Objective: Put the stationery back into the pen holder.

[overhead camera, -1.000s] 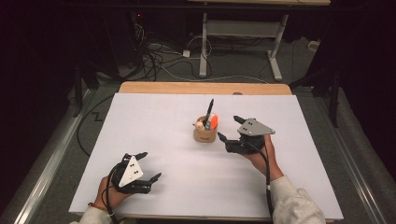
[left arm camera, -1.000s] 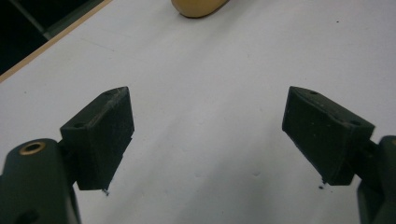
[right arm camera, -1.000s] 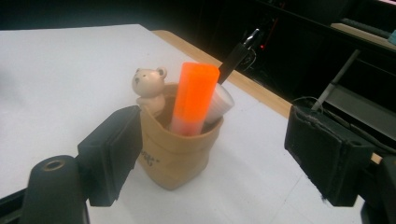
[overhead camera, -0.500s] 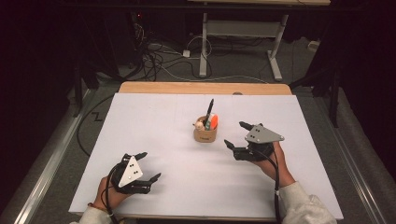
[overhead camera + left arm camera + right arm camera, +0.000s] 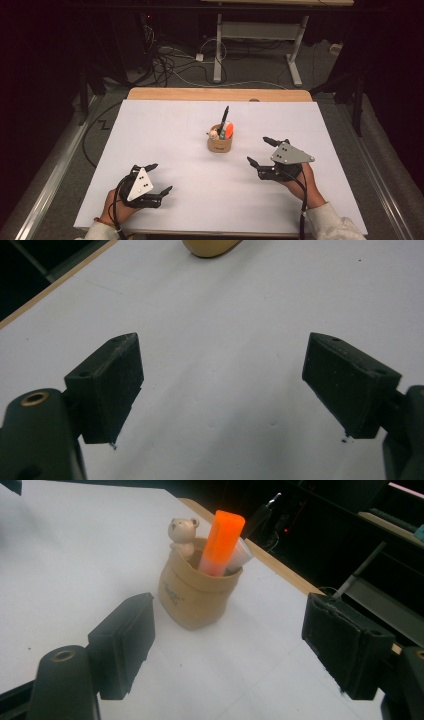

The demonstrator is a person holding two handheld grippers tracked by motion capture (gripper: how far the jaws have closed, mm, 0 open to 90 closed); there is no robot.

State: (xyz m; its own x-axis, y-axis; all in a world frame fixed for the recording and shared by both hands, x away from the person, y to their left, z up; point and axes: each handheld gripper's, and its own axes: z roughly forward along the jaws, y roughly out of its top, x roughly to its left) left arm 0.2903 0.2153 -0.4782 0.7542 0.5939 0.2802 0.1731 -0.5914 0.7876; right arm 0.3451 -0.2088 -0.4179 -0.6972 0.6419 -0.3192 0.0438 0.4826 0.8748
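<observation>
A small tan cup stands upright near the middle of the white table, looks like soft kraft paper with the rim rolled over and a bit of dark print on the side. Inside it's got an orange highlighter leaning slightly, cap end up, a black pen sticking up tallest, and something white tucked right behind the highlighter, can't tell what. A tiny cream bear perches on the rim just beside the highlighter.

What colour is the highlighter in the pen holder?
Bright orange highlighter; clearest in the right gripper view.
</observation>
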